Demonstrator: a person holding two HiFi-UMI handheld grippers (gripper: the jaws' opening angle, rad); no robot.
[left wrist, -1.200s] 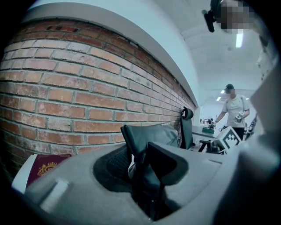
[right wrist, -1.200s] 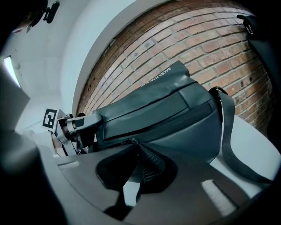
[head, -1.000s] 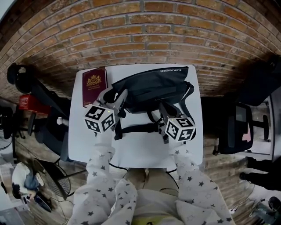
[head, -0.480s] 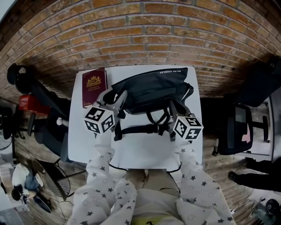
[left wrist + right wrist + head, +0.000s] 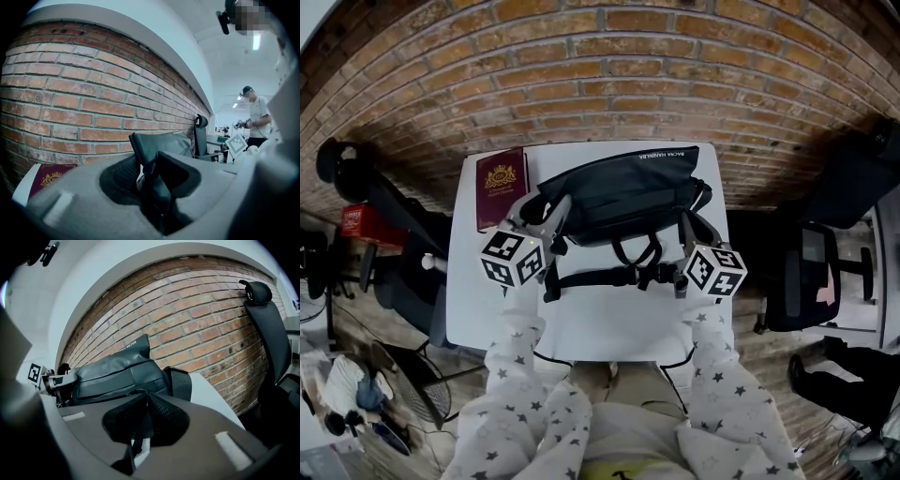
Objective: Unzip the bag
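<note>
A black bag [image 5: 619,192] lies across the far half of a white table [image 5: 600,328]. My left gripper [image 5: 546,208] is at the bag's left end, shut on a fold of its black fabric [image 5: 149,164]. My right gripper [image 5: 687,218] is at the bag's right end, next to the strap anchor. Its jaws [image 5: 143,401] are shut on a thin dark zipper pull that leads from the bag [image 5: 112,373]. The zipper line itself is hard to make out in the head view.
A dark red passport [image 5: 502,185] lies at the table's far left corner, just left of the bag. The bag's strap with its buckle [image 5: 609,275] trails over the table's middle. A brick wall stands behind, and a black office chair [image 5: 806,277] to the right.
My right gripper has travelled rightward along the bag, from near its middle to its right end. The left gripper has stayed at the bag's left end.
</note>
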